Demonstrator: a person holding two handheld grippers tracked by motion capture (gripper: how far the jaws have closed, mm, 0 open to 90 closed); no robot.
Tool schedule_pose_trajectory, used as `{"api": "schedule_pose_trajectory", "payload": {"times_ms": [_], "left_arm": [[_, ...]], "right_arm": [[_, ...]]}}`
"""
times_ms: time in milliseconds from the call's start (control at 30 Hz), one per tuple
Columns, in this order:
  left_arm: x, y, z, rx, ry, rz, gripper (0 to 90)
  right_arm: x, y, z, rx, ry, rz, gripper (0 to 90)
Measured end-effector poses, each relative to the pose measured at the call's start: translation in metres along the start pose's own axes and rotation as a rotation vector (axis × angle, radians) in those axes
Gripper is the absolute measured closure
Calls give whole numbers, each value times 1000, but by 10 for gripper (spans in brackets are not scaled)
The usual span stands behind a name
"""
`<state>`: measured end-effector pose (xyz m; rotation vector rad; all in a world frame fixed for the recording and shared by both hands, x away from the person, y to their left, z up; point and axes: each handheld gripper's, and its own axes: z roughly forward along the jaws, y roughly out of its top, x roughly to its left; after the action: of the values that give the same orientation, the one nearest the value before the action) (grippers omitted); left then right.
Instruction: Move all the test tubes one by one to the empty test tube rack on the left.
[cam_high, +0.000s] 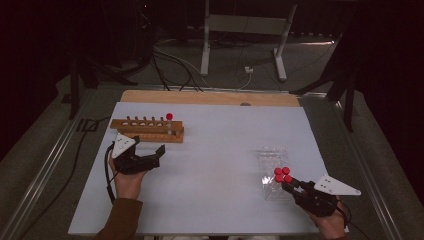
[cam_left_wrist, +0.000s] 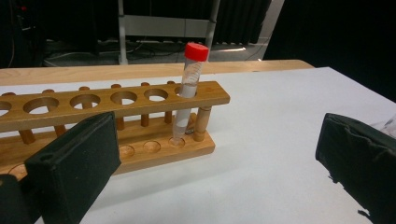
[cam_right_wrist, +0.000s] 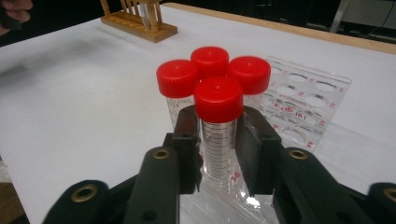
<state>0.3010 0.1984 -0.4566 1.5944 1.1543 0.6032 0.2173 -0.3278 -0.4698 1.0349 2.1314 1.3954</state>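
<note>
From the high view, the right gripper (cam_high: 289, 183) reaches a clear rack (cam_high: 274, 159) with four red-capped tubes; the left gripper (cam_high: 155, 156) waits near a wooden rack (cam_high: 146, 131) across the white table (cam_high: 215, 150).

In the left gripper view, jaws stand wide apart — one capped tube (cam_left_wrist: 189, 93) stands upright in the wooden rack's end hole.

In the right gripper view, the jaws clamp the nearest tube (cam_right_wrist: 218, 126) below its cap — three others (cam_right_wrist: 210, 63) crowd just behind it.

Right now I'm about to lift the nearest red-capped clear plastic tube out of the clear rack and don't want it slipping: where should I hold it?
Grip the nearest red-capped clear plastic tube on its bare wall just under the cap, coming level from the near open side; three neighbouring tubes crowd behind.
</note>
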Motion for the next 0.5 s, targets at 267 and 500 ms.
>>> {"api": "schedule_pose_trajectory", "payload": {"times_ms": [267, 500], "left_arm": [[3, -2, -7, -10, 6, -5, 7], [2, -2, -8, -14, 3, 5, 7]], "right_arm": [[1, 3, -4, -16, -16, -11, 743], [2, 13, -13, -42, -20, -16, 743]]}}
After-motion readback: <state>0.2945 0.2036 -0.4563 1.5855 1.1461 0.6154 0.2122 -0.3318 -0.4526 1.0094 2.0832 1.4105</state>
